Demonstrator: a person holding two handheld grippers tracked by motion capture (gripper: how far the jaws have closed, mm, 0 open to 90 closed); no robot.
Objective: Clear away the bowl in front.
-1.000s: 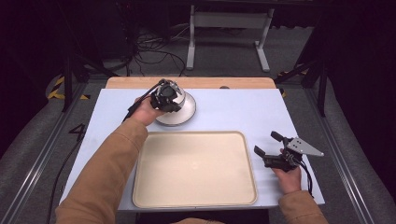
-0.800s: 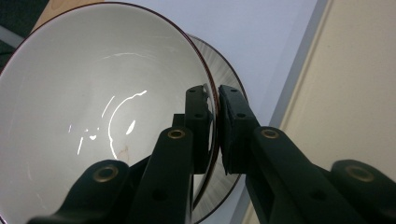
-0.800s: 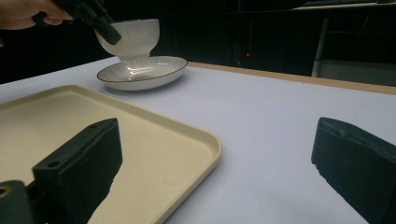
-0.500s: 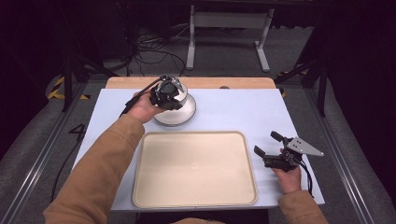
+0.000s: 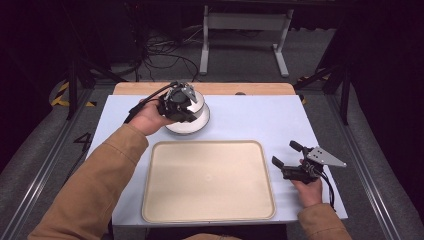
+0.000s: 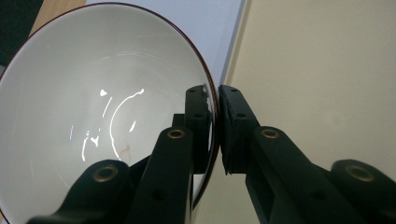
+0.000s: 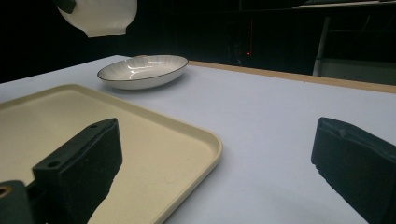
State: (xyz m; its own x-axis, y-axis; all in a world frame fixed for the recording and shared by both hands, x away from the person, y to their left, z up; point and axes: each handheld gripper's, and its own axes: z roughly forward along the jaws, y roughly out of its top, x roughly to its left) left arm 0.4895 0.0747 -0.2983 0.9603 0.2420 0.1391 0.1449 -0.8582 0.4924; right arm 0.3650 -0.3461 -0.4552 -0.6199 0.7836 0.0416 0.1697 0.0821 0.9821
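The left gripper (image 5: 184, 102) has its jaws closed on the rim of a white bowl (image 6: 93, 116), one jaw inside the wall and one outside, as the left gripper view shows plainly. Compared with a second ago, the hand and bowl have shifted slightly toward the near side and appear higher over the plate (image 5: 197, 122) at the far-left part of the table (image 5: 250, 115). The judgement is that the bowl has been lifted off the plate and is being carried, probably toward the tray (image 5: 207, 180) at the near edge. The right gripper view confirms what the high view cannot: the bowl (image 7: 100, 16) hangs clear in the air, well above the plate (image 7: 142, 70), which sits bare on the table. The right gripper (image 5: 292, 162) rests near the table's near-right corner, just beside the tray, unmoved, jaws wide apart and holding nothing. The tray carries nothing at present.
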